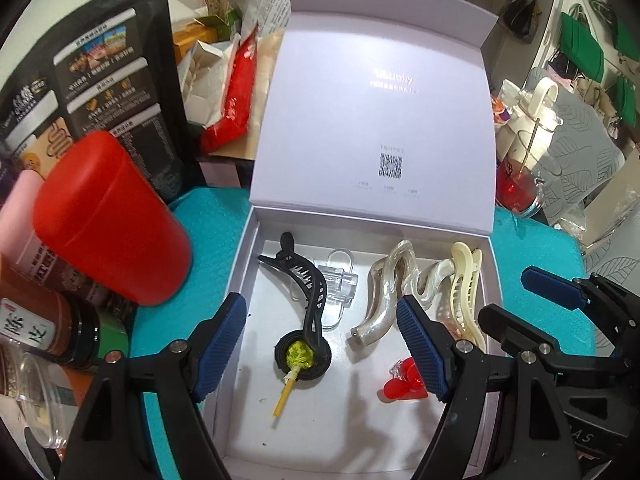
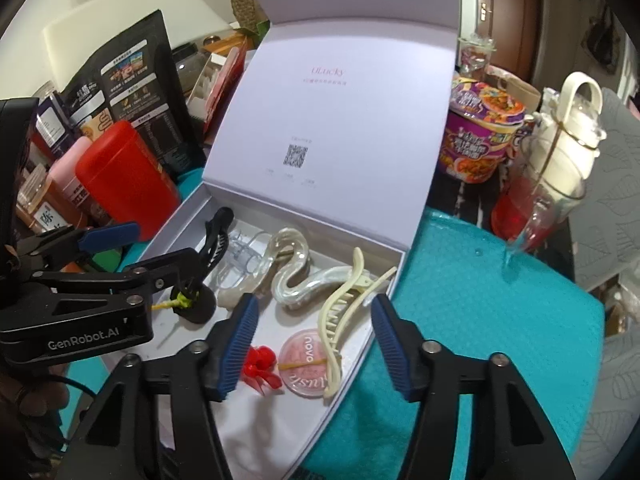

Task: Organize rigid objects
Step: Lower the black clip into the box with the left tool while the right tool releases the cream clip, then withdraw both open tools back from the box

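Observation:
An open white box lies on a teal mat with its lid up. Inside lie a black hair claw, a clear clip, a pearly wavy clip, a cream claw clip, a black disc holding a yellow-green stick, a red plastic piece and a pink round compact. My left gripper is open and empty above the box. My right gripper is open and empty over the box's right side.
A red canister, a black pouch and jars stand left of the box. An instant noodle cup, a glass with red drink and a white kettle stand to the right.

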